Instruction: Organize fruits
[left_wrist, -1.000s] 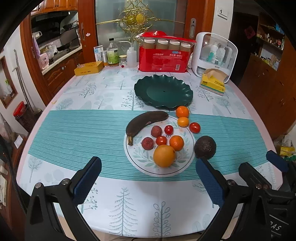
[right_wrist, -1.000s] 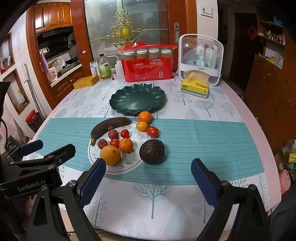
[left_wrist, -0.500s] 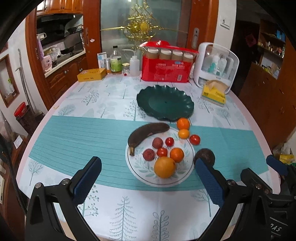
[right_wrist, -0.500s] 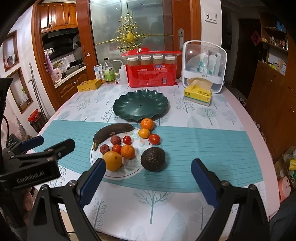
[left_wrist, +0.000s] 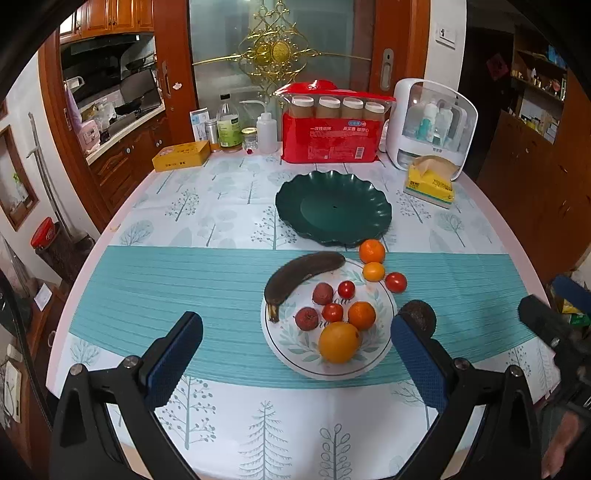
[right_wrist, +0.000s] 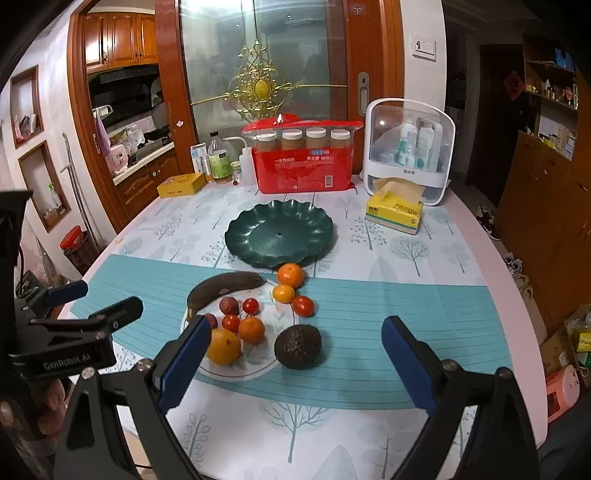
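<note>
We've got both grippers hovering over the near edge of the table, nothing in either one. Our left gripper has its jaws spread wide, and the right gripper is just as wide — both empty.

The fruit is mostly on the white leaf-print plate: a big orange at the front, a smaller mandarin touching it, a couple of cherry tomatoes and two reddish lychee-looking things. A very dark banana lies across the plate's far-left rim. The avocado sits just off the plate to the right, on the teal stripe. Beyond that, the dark green scalloped plate is empty, with two more mandarins and a tomato near its front edge.
</note>
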